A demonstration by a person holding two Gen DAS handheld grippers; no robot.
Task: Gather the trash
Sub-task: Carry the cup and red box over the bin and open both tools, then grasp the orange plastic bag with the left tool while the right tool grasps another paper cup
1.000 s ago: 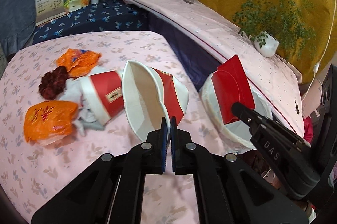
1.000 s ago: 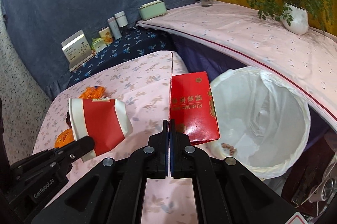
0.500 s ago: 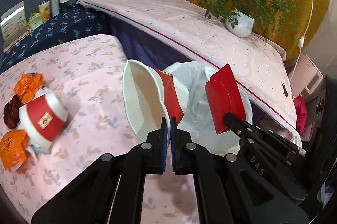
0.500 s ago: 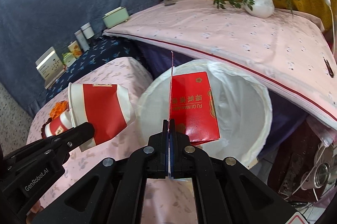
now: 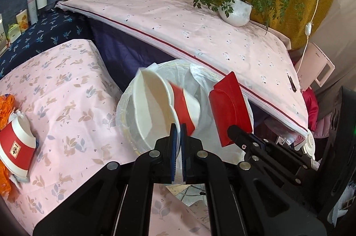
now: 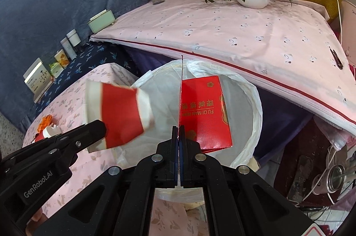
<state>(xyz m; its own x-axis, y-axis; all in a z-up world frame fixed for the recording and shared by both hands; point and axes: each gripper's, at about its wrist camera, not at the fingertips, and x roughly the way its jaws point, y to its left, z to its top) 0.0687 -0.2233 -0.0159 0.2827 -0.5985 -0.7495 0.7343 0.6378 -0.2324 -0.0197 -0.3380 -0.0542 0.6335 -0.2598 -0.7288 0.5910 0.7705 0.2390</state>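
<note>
Both grippers have moved over the white trash bin (image 6: pixel 251 100). The left gripper (image 5: pixel 177 136) pinches the paper cup (image 5: pixel 160 107) above the bin; the right gripper (image 6: pixel 178 138) pinches the red packet (image 6: pixel 204 111) above it too

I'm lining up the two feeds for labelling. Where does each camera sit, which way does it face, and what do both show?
Left wrist: on the left hand-held gripper, facing along its fingers to the bin; own fingers pinch a cup; the right hand-held gripper shows at right, holding a red packet.
Right wrist: on the right hand-held gripper, facing the bin; own fingers pinch the red packet; the left hand-held gripper shows at left with the cup.
Shared: bin, cup, red packet, potted plant.
</note>
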